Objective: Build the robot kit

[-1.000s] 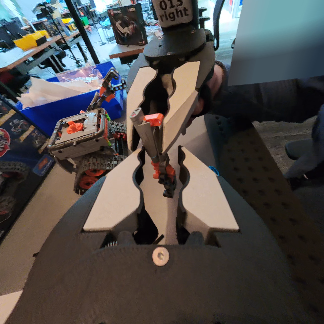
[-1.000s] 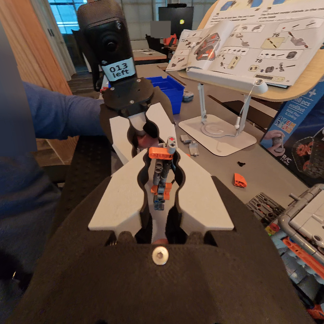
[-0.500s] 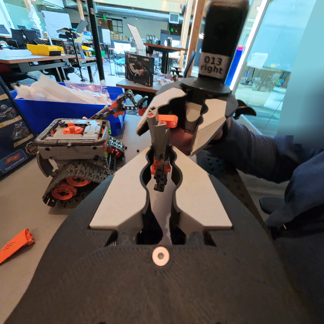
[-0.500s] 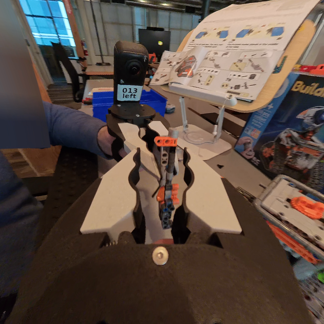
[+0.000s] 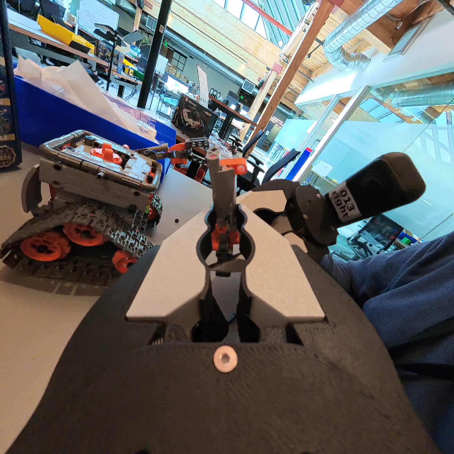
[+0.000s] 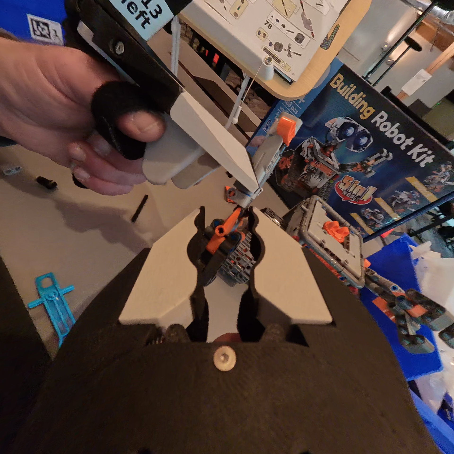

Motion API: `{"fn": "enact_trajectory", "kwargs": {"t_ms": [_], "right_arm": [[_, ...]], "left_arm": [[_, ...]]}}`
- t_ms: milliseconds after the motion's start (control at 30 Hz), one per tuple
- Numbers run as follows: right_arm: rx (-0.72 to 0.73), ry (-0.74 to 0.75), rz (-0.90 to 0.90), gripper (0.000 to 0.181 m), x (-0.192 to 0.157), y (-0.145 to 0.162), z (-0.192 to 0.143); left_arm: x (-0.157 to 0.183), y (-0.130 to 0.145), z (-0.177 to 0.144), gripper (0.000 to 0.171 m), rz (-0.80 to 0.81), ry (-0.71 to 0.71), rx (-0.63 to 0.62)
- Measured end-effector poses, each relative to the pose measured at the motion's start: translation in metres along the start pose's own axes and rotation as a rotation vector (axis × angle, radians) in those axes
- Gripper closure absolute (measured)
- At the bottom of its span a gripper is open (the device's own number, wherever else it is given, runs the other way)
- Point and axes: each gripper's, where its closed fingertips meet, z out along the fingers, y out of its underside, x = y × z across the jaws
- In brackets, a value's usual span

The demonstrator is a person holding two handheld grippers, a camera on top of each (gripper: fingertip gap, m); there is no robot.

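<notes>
The left tongs (image 5: 224,221) are pinching a slim grey-and-orange brick assembly (image 5: 222,196) near its lower end, so that its long axis runs straight out along the fingers toward twelve o'clock in the left wrist view, with a small orange cross-piece (image 5: 232,164) at the far tip. In the right wrist view the same assembly (image 6: 267,157) slants from the left tongs' tips up toward one o'clock, its lower end just above the right tongs (image 6: 224,221) at twelve o'clock. The right tongs stand narrowly parted around an orange-and-dark cluster of pieces (image 6: 221,242); whether they actually press on it, or whether it belongs to the assembly, cannot be told. A person's hand (image 6: 61,118) works the left tool at ten o'clock. On the pale worktop (image 5: 32,331) a tracked grey model with orange wheels (image 5: 83,204) sits at ten o'clock of the left tongs, well apart from the held piece; a light blue part (image 6: 52,302) lies at eight o'clock in the right wrist view.
</notes>
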Motion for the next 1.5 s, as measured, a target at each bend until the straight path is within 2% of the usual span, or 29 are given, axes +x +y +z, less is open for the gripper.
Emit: {"fn": "enact_trajectory", "kwargs": {"t_ms": [200,233,300,367,433,500,733,800,833,933,1000,1033,1133,1233,1300,1400,1500], "right_arm": [[0.001,-0.034,0.067,0.159,0.005,0.004,-0.001],[-0.006,-0.043,0.081,0.175,0.005,0.005,-0.002],[-0.014,-0.053,0.092,0.177,0.006,0.006,-0.001],[-0.016,-0.043,0.115,0.177,0.009,0.006,-0.001],[-0.026,-0.03,0.147,0.177,0.014,0.008,0.0],[-0.04,-0.017,0.172,0.177,0.017,0.011,0.002],[-0.091,0.023,0.1,0.176,0.019,0.019,0.007],[-0.101,-0.003,0.089,0.17,0.016,0.019,0.009],[-0.098,-0.008,0.082,0.16,0.017,0.018,0.008],[-0.067,-0.004,0.06,0.148,0.035,0.007,-0.003],[-0.043,-0.019,0.061,0.149,0.054,-0.003,-0.01],[-0.042,-0.043,0.055,0.157,0.062,-0.008,-0.013],[-0.11,-0.091,-0.028,0.167,0.091,-0.015,-0.011],[-0.202,-0.23,-0.078,0.173,0.101,-0.01,0.003],[-0.278,-0.332,-0.111,0.177,0.097,0.001,0.011],[-0.301,-0.396,-0.232,0.176,0.086,0.007,0.02],[-0.283,-0.384,-0.364,0.168,0.076,0.004,0.024]], "left_arm": [[-0.002,0.004,0.002,0.157,0.03,-0.009,-0.02],[-0.005,0.004,0.001,0.149,0.055,-0.03,-0.029],[-0.01,0.001,0.0,0.142,0.112,-0.082,-0.029],[-0.011,-0.003,-0.001,0.145,0.126,-0.104,-0.024],[-0.016,-0.015,-0.006,0.145,0.137,-0.152,0.033],[-0.019,-0.016,-0.008,0.148,0.131,-0.17,0.026],[-0.026,-0.018,-0.002,0.157,0.094,-0.19,0.031],[-0.028,-0.019,0.001,0.159,0.08,-0.179,0.029],[-0.032,-0.02,0.002,0.159,0.076,-0.192,0.023],[-0.052,-0.022,0.0,0.16,0.019,-0.218,0.011],[-0.067,-0.025,-0.003,0.16,-0.005,-0.266,0.013],[-0.073,-0.023,-0.003,0.16,-0.02,-0.279,-0.005],[-0.084,-0.009,0.003,0.16,-0.1,-0.29,-0.066],[-0.092,0.002,0.012,0.16,-0.163,-0.293,-0.111],[-0.09,0.004,0.019,0.16,-0.161,-0.283,-0.129],[-0.089,0.001,0.022,0.16,-0.159,-0.283,-0.116],[-0.086,-0.005,0.02,0.16,-0.175,-0.25,-0.089]]}}
